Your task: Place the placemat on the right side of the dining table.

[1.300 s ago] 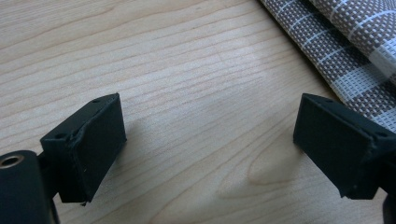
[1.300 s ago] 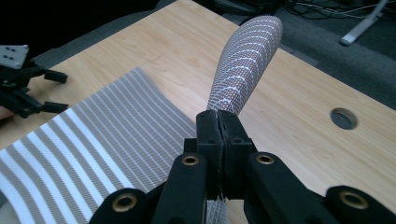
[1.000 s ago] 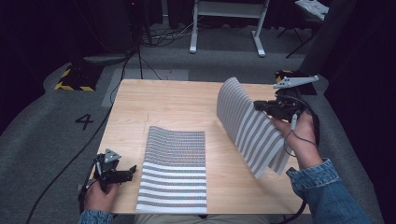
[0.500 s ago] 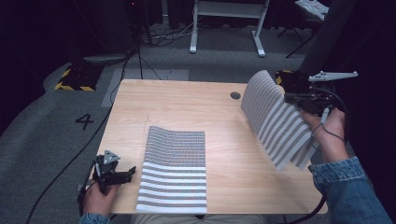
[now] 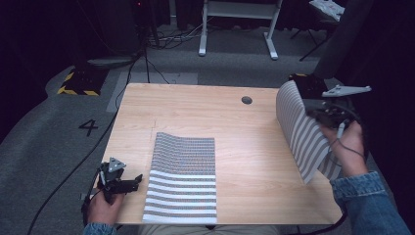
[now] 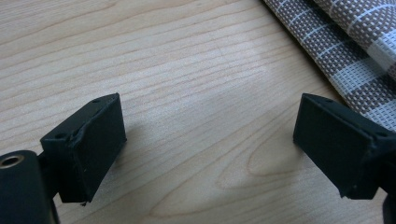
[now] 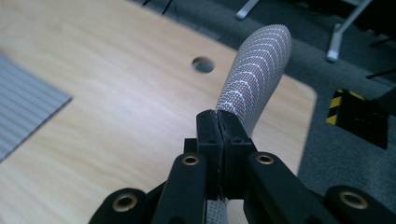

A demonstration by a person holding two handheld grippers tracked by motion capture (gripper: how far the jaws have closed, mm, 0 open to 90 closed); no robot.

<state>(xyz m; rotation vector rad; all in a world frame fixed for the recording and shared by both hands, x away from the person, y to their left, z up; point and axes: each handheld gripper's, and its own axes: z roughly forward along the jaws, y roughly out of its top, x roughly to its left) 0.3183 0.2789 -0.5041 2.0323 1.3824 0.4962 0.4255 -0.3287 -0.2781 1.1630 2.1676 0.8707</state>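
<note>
Right hand [image 5: 348, 147] raised at table's [image 5: 254, 142] edge, jaws pinching placemat [image 5: 303, 132]

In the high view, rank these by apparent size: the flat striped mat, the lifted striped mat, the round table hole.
1. Flat striped mat.
2. Lifted striped mat, though it is curled and seen partly edge-on, so its lower rank is unsure.
3. Round table hole, clearly smallest.

Lying flat on the wooden worktop [image 5: 235, 137], just beside the left gripper [image 5: 133, 181]: a striped placemat [image 5: 182, 176].

The table [image 5: 235, 147] is seen from above and behind, at a distance; it is seen close and low by both gripper views, which share its wood.
</note>
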